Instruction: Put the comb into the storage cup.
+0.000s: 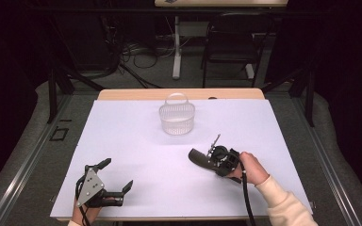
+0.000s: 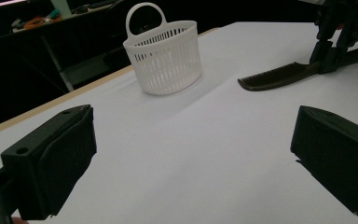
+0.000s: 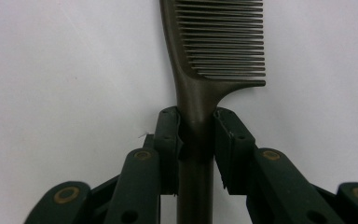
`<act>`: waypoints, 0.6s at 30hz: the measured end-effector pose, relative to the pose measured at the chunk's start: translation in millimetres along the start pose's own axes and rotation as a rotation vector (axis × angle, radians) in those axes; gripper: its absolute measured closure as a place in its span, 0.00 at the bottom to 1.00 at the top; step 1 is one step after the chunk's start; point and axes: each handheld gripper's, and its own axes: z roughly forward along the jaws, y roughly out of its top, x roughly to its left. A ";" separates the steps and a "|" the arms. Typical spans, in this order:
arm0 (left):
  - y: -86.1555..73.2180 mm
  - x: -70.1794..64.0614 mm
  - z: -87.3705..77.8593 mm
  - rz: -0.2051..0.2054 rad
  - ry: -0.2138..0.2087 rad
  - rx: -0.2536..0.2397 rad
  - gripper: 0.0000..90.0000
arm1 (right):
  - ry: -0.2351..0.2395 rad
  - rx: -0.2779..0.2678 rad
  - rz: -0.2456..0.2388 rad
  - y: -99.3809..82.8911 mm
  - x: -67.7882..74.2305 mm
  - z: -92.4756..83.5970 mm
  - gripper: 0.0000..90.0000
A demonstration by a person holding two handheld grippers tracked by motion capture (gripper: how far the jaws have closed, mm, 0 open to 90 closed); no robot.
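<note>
Right gripper (image 3: 196, 135) clamps comb (image 3: 219, 42); white basket (image 1: 176, 117) apart.

Dark room; black chair (image 1: 231, 44) beyond table (image 1: 122, 94).

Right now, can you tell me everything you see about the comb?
The comb is dark brown and looks like plastic, with a row of fine, close teeth along one side and a long, thin handle. It lies low over the white table, in front of the white basket and apart from it. The right gripper is shut on its handle, just behind the teeth, one jaw on each side.
</note>
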 end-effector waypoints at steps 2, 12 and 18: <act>0.1 -0.1 -0.1 0.000 0.000 0.000 0.00 | 0.000 -0.005 0.004 -1.0 -0.3 -0.1 0.80; 0.1 0.0 -0.3 0.000 0.003 -0.001 0.00 | 0.012 -0.045 0.014 -5.7 -3.5 -7.6 0.80; 0.2 0.2 -0.6 0.002 0.003 0.000 0.00 | 0.016 -0.062 0.015 -7.6 -3.6 -11.6 0.80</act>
